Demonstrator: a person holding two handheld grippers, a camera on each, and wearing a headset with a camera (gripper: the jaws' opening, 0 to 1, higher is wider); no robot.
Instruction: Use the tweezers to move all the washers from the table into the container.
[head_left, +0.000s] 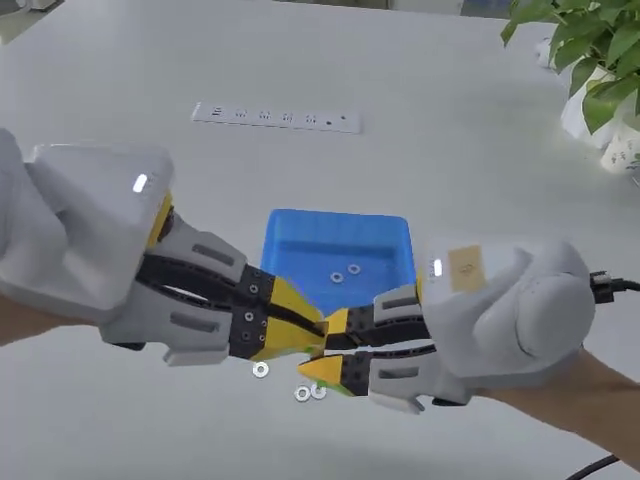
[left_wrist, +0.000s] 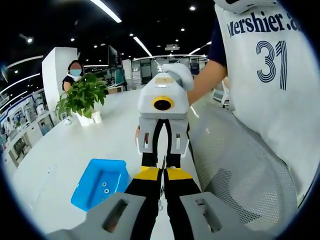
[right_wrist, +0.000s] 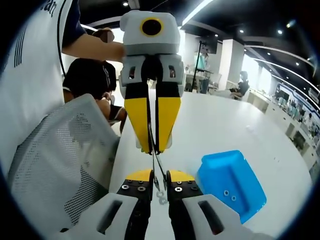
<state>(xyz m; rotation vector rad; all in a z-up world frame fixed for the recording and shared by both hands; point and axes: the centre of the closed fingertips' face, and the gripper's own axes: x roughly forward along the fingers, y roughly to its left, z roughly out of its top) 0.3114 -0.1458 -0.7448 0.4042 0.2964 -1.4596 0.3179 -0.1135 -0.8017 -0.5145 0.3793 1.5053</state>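
The left gripper (right_wrist: 154, 149) has its yellow jaws drawn together on the tweezers (right_wrist: 155, 165), whose thin metal legs run out of the tips and into the narrow gap between the jaws of the right gripper (right_wrist: 160, 176). Those right jaws sit close on either side of the legs, but I cannot tell whether they press on them.

In the head view the two grippers meet nose to nose above the table (head_left: 450, 160). Two loose washers (head_left: 310, 393) lie at 6 o'clock from the tips and a third washer (head_left: 260, 370) at 8 o'clock. The blue container (head_left: 290, 235) stands at 12 o'clock, just behind the jaws, with two washers in it (head_left: 345, 272).

The job looks partly done and the step in hand is the next pick. It calls for lowering the tweezer points over one washer, pinching its rim gently so it does not flick away, then carrying it over the container wall.
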